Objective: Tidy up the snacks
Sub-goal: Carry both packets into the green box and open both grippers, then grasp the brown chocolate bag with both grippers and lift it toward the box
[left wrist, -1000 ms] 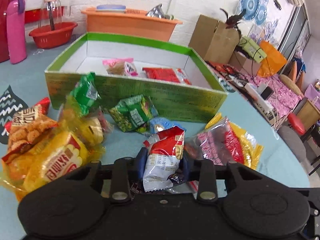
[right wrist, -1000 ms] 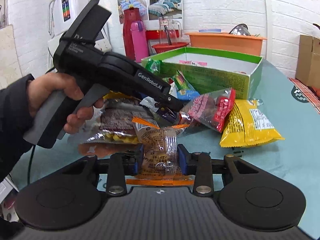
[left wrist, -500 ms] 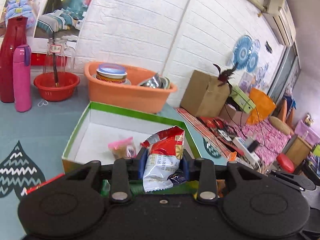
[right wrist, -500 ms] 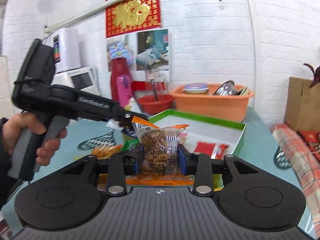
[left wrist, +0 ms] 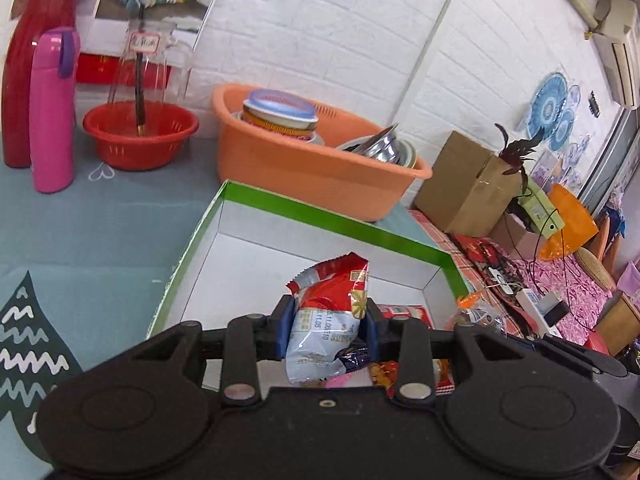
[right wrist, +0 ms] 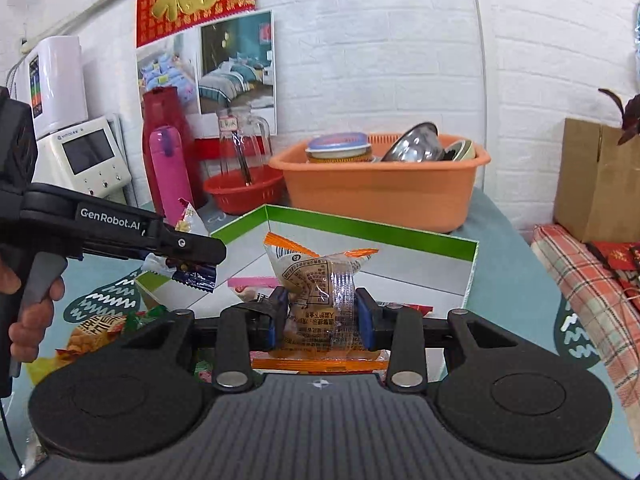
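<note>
Carrying both packets up from the near pile, the left gripper (left wrist: pixel 326 330) held a red-and-silver snack packet (left wrist: pixel 326 320) and the right gripper (right wrist: pixel 316 320) pinched an orange-trimmed clear packet (right wrist: pixel 320 296), both now over the green-rimmed box (left wrist: pixel 332 224), ready to drop.

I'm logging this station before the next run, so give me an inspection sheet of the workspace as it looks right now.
Surface: teal tablecloth with leaf prints.
Job's things: green box open, a few packets inside; loose snacks beside it.
Clutter: orange basin of dishes, red basket, pink flask, red jug.
Grippers: left gripper holds a red-and-silver packet over the box; right gripper holds a clear orange-edged packet.
Cables: power strip and wires on the side bench.
Surroundings: white brick wall, posters, cardboard box.
</note>
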`<state>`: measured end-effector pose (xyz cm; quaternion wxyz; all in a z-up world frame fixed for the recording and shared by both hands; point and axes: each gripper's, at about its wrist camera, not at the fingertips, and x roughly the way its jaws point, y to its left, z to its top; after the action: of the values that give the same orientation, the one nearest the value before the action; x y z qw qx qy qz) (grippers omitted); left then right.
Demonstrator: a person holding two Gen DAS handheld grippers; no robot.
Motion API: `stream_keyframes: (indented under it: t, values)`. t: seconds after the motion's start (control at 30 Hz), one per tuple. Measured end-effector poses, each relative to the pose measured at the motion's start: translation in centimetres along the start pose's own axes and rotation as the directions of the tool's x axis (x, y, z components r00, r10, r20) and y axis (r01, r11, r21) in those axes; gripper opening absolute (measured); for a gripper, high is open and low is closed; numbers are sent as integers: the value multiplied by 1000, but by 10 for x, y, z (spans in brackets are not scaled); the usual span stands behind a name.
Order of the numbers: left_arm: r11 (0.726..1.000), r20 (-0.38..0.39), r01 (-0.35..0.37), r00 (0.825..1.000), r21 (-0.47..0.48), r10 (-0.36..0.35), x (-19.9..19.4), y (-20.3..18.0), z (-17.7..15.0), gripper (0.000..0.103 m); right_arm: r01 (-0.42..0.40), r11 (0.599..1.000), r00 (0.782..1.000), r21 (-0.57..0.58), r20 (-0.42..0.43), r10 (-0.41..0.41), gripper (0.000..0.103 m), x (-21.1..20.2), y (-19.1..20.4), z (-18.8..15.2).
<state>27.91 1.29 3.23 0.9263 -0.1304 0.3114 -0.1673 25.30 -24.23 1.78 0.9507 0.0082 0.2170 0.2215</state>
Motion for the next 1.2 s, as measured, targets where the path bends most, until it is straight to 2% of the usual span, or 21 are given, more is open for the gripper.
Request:
stream_keyframes:
  t: [0.03, 0.07, 0.1, 0.13, 0.17, 0.27, 0.43, 0.6, 0.77, 0.93, 1.1, 1.2]
  values:
    - [1000, -2, -2, 1000, 3, 2, 3, 1, 0, 90, -1, 1000, 1000, -1, -7, 1, 63, 4, 0, -1]
    - [1000, 1, -5, 1000, 8, 5, 5, 2, -1, 95, 0, 1000, 1000, -6, -14, 0, 65, 9, 1, -2]
    - [1000, 7, -8, 1000, 12, 8, 7, 3, -2, 103, 2, 1000, 1000, -19, -24, -3, 70, 15, 2, -3]
    - [1000, 2, -11, 1000, 11, 11, 8, 4, -3, 103, 8, 999, 999, -39, -34, -9, 78, 19, 4, -4]
    - [1000, 0, -25, 1000, 5, 25, 9, 3, -4, 103, 14, 998, 999, -65, -39, -16, 103, 22, 6, -7]
    - [998, 31, -59, 998, 16, 59, 1, 1, -7, 103, 60, 993, 998, -106, -13, -61, 103, 19, 9, -10]
    - [1000, 40, -16, 999, -7, 16, -27, -7, -9, 103, 67, 993, 998, -92, 3, -67, 103, -7, 9, -4]
    - [1000, 66, 12, 998, 6, -12, -73, -29, -18, 103, 50, 995, 998, -80, 48, -46, 103, -55, 18, 1]
    - [999, 66, 32, 997, 36, -34, -120, -43, -50, 103, -6, 998, 998, -70, 67, 11, 103, -103, 29, -13]
    - [998, 56, 57, 997, 38, -59, -152, -42, -99, 103, -110, 994, 994, -21, 27, 110, 103, -138, 40, -47]
    - [999, 10, 44, 999, 32, -44, -155, -41, -139, 103, -194, 976, 979, 98, -49, 200, 103, -143, 52, -86]
    - [997, -20, 69, 997, 32, -68, -144, -40, -139, 103, -210, 962, 969, 176, -91, 228, 103, -137, 60, -107]
